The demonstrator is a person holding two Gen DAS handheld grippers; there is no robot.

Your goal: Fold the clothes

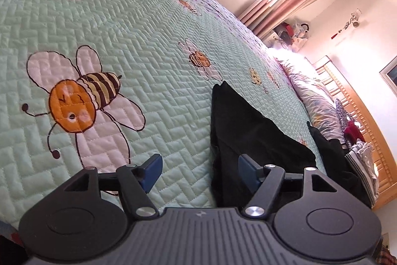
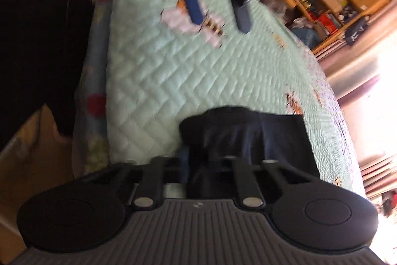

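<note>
Just ahead and to the right of the wide-open, empty left hand-held gripper (image 1: 198,171), the crumpled black cloth garment (image 1: 250,138) runs lengthwise away across the mint quilted bedspread (image 1: 148,54), its near end pinched in the closed right hand-held gripper (image 2: 198,165).

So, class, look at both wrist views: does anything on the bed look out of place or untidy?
Yes. The black garment lies bunched and creased on the green quilt, not yet folded. The right gripper is shut on its bunched edge, while the left gripper is open over the quilt.
</note>
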